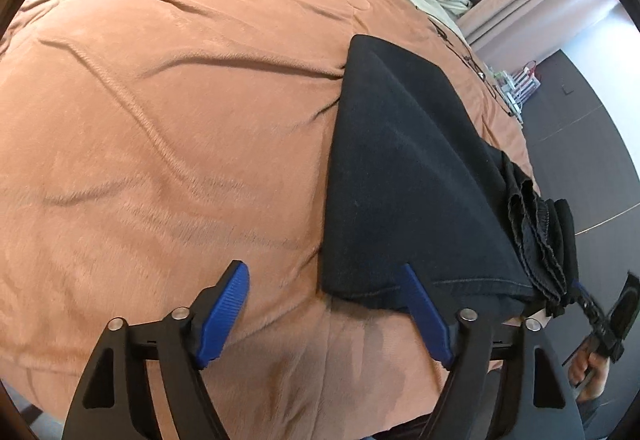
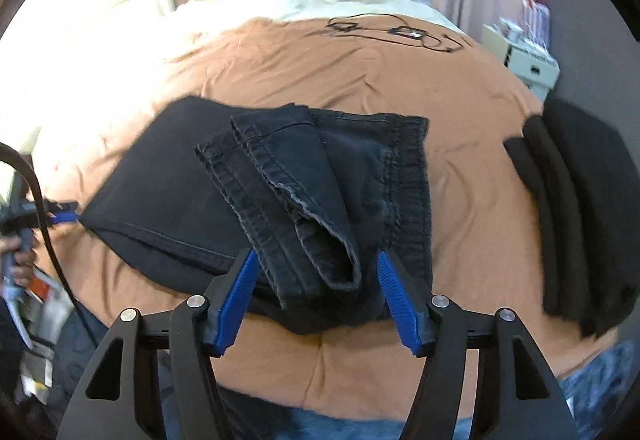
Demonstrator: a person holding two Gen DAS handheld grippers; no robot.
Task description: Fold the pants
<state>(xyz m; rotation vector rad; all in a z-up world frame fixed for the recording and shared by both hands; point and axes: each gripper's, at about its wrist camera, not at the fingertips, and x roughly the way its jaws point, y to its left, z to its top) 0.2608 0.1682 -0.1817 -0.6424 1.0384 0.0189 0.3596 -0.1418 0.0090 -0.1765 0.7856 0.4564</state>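
Now both jaws stand spread, left hand-held gripper (image 1: pixel 326 314) and right hand-held gripper (image 2: pixel 316 298) holding nothing. Trouble spot: the loose hems atop the folded pants (image 2: pixel 280 196) could snag a blue finger and drag the stack open.

Both wrist views look steeply down, close over the pants (image 1: pixel 400 176) on the bed (image 1: pixel 160 120)

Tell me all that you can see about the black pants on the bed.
The black pants are dark denim, folded into a compact stack, with stitched, frayed leg hems lying on top. They rest on the brown blanket, near its front edge. Both grippers are open, no pad pressing the cloth. A separate black pile lies apart to the right.
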